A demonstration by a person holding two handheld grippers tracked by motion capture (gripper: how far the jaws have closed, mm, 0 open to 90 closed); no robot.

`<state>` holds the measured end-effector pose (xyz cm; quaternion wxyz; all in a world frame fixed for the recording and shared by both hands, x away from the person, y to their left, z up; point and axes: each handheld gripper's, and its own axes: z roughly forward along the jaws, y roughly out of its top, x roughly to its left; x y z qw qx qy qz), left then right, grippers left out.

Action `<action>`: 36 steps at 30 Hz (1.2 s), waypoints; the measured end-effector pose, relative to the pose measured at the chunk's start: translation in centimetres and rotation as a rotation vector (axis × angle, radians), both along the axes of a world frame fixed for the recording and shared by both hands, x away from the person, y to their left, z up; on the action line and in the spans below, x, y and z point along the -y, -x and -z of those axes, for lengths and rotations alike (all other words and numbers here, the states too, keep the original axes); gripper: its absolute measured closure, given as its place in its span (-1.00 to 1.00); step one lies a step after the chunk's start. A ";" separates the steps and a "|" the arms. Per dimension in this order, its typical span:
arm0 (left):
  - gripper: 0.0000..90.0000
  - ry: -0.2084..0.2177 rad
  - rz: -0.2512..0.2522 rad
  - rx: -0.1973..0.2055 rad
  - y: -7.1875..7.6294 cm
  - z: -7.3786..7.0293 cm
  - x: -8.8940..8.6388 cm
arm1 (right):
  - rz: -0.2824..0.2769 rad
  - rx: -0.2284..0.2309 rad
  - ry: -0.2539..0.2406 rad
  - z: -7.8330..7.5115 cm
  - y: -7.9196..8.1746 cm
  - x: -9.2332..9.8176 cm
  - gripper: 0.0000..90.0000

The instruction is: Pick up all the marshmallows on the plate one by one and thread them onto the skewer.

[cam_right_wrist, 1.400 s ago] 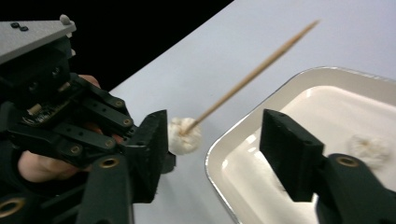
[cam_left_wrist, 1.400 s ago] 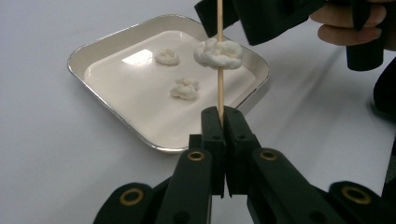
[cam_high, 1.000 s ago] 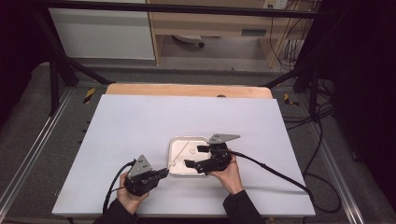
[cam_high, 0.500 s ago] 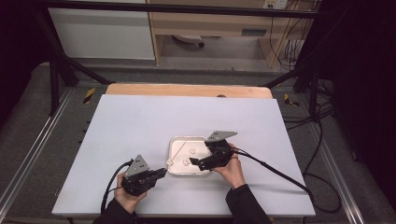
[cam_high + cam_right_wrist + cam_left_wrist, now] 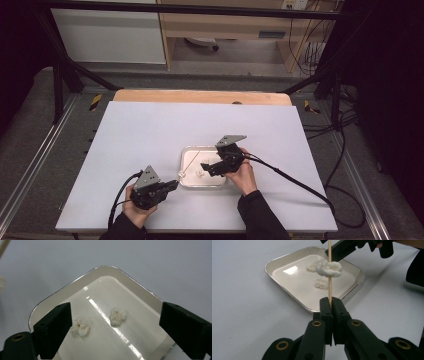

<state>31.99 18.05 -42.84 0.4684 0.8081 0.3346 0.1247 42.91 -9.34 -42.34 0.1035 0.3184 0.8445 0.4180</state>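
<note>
Gripping the stick (image 5: 329,287) with one lump (image 5: 329,268) threaded, the left gripper (image 5: 329,305) waited; the right gripper (image 5: 115,317), jaws apart, had drifted over the tray (image 5: 140,287) toward another lump (image 5: 118,316).

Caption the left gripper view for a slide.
Left gripper clamps a skewer threaded through one white puff, above a tray holding two more.

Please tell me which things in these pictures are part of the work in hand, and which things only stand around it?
Part of the work:
- thin wooden skewer in left gripper
- white puffy piece on the skewer
- two white puffy pieces in shallow white square tray
- open right gripper

Only around it:
- wooden board
- floor cables
</note>
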 end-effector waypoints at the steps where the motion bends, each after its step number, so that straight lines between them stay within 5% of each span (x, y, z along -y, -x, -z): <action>1: 0.95 0.000 0.000 -0.001 0.0 0.0 0.0 | -0.006 0.006 0.013 0.0 -0.1 -0.2 -0.68; 18: 0.95 0.000 0.004 -0.002 0.0 0.0 0.1 | -0.042 0.013 0.075 1.5 -1.1 -1.4 0.09; 36: 0.95 0.000 0.005 -0.001 0.0 0.0 0.0 | -0.054 0.007 0.102 2.3 -1.2 -1.6 0.38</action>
